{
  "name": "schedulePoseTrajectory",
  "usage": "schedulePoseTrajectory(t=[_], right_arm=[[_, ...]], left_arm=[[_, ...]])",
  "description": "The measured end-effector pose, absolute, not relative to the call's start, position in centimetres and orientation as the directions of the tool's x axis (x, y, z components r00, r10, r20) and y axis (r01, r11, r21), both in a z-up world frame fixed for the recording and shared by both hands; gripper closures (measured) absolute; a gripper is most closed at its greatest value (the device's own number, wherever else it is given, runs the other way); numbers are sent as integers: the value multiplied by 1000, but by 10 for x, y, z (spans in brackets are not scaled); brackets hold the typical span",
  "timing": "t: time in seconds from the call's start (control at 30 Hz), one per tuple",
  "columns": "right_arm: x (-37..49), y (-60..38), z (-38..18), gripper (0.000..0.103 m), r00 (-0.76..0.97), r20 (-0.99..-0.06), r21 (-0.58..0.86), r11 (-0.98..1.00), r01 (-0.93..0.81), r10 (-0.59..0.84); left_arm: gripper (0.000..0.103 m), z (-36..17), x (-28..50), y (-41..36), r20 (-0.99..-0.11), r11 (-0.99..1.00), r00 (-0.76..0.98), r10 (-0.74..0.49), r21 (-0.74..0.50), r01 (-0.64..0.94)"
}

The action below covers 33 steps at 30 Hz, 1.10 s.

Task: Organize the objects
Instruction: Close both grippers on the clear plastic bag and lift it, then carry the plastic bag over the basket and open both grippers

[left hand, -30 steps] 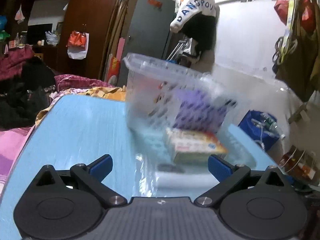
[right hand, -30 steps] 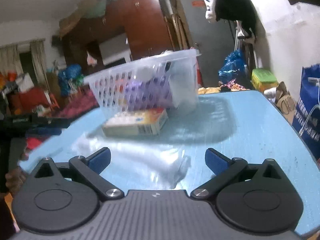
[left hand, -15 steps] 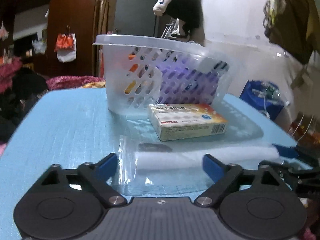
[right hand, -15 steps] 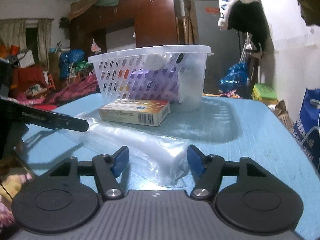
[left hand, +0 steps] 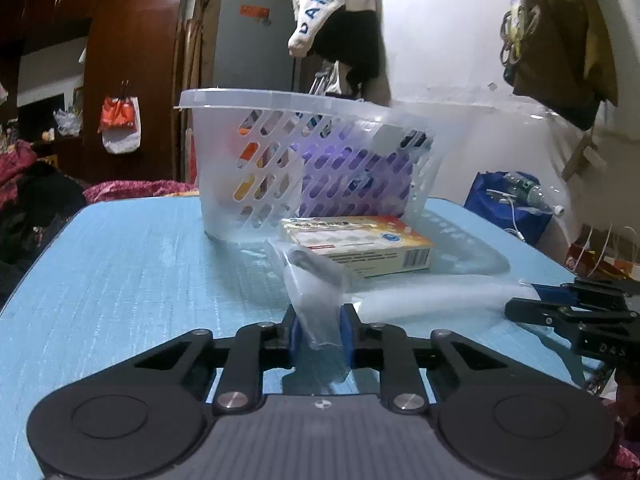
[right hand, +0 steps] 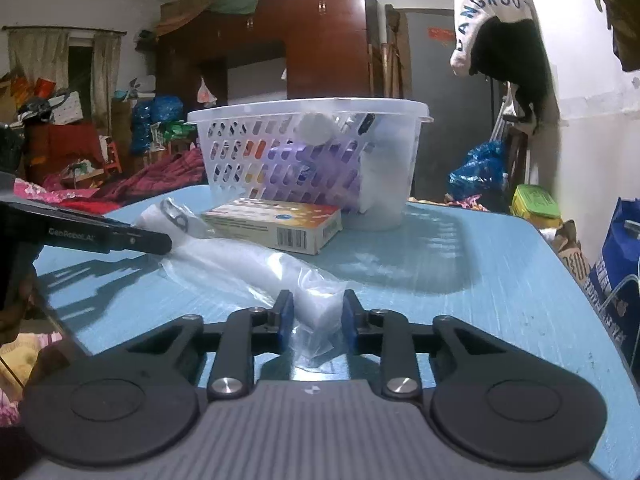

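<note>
Crinkled clear plastic bag [right hand: 240, 264] with white roll, ends pinched

The tabletop [left hand: 120, 264] is light blue with a fine streaked grain. The basket [right hand: 280, 152] is translucent white with slotted holes, purple and orange showing through; the box [right hand: 276, 224] is white, yellow and red, barcoded.

Cluttered home bedroom; wooden wardrobe [right hand: 320, 36], bedding [right hand: 160, 176].
</note>
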State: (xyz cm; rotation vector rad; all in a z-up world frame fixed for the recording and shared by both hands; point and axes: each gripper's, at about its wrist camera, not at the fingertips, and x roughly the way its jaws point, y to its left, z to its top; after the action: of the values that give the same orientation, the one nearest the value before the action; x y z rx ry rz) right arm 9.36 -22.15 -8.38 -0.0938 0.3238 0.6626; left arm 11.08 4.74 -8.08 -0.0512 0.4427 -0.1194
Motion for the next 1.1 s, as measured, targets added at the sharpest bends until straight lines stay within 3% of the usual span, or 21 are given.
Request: schedulePoseTrajectory(t=[0.33, 0.63, 0.93, 1.1], right_arm=[[71, -221, -78, 83, 759, -205, -115, 755, -646, 618], [48, -232, -48, 86, 762, -59, -134, 751, -646, 645], [66, -236, 30, 87, 744, 86, -132, 748, -650, 662], [116, -214, 80, 87, 760, 84, -147, 763, -630, 644]], left_arm=[[83, -78, 78, 49, -295, 988, 943, -156, -53, 147], [84, -52, 50, 51, -142, 982, 973, -182, -77, 172], [84, 33, 47, 40, 41, 987, 986, -161, -7, 162], [84, 86, 98, 41, 25, 993, 993, -119, -10, 120]])
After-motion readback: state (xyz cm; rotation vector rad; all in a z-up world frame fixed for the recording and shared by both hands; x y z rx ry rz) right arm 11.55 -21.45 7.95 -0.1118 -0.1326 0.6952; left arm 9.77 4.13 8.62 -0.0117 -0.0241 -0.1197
